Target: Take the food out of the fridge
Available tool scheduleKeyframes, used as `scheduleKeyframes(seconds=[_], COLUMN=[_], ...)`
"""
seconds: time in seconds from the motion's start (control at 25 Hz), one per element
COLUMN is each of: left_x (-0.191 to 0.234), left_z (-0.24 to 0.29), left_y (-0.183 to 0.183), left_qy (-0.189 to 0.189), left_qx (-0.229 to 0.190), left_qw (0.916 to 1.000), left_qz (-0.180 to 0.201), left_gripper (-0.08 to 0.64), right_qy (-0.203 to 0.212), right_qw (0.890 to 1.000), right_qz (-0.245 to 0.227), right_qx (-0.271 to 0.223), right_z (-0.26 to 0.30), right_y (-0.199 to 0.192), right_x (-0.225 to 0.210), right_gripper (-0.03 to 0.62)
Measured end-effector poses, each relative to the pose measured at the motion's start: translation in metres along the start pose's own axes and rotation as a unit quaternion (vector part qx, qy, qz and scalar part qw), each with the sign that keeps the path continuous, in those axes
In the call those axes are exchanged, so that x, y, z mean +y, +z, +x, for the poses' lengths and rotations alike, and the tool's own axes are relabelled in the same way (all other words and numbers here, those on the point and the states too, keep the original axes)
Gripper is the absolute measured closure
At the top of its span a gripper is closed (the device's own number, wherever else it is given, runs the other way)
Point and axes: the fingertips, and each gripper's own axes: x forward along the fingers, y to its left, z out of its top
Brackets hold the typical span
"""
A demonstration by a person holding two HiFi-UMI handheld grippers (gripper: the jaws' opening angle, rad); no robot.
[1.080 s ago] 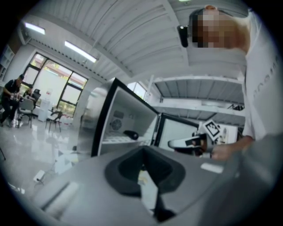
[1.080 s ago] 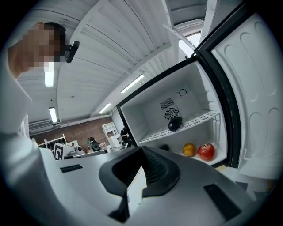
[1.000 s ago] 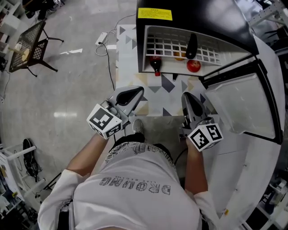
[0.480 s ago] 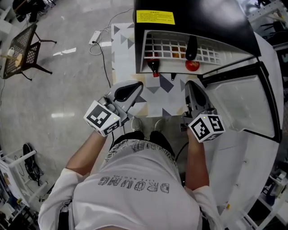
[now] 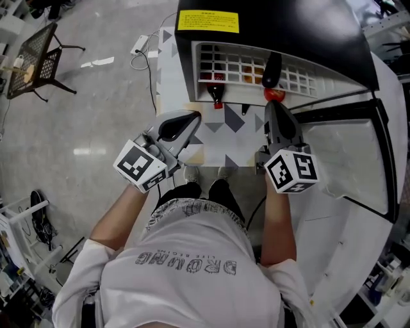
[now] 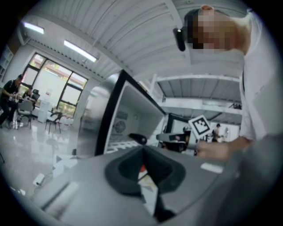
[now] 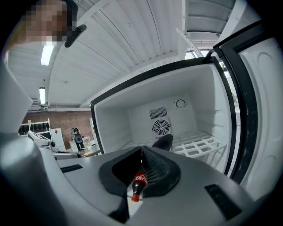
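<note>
Red-capped cola bottle (image 5: 216, 90) lies on the white wire shelf (image 5: 301, 75) inside the open fridge (image 5: 269, 19), left of middle, with its neck out over the shelf's front edge. On the same shelf, to the right, is a dark oblong item (image 5: 271, 67), with a red fruit (image 5: 275, 94) at the front edge just below it. Something orange shows through the wires between bottle and dark item; can't tell what. Fridge door (image 5: 346, 147) stands open on the right.

Right tool (image 5: 273, 110) is in front of the shelf, its tip near the red fruit. Its jaws are closed together with nothing held. Left tool (image 5: 191, 118) is likewise closed and empty, short of the shelf, below the bottle. Patterned floor mat (image 5: 224, 138) lies beneath both.
</note>
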Motion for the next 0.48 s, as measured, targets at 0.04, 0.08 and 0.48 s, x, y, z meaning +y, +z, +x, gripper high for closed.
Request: scheduleKeyframes(seconds=[0.04,0.08,0.48], left_x=[0.000,-0.001,-0.011], left_z=[0.002,0.004,0.022], left_y=[-0.001,-0.002,-0.017], left_qy=[0.004,0.008,0.038], left_qx=[0.002,0.005,0.031], left_qw=[1.0000,1.0000,0.9988], left_qz=[-0.001,-0.002,-0.009], left_gripper=[0.552,0.554,0.552], right_qy=[0.001,0.003,0.013], right_qw=[1.000,1.000,1.000], right_qz=[-0.002,-0.004,-0.026], right_qx=[0.000,0.000,0.001], right_z=[0.002,0.005,0.025], right_y=[0.001,0.001,0.003], right_x=[-0.003,-0.005,-0.023], right_gripper=[0.601,0.601,0.513])
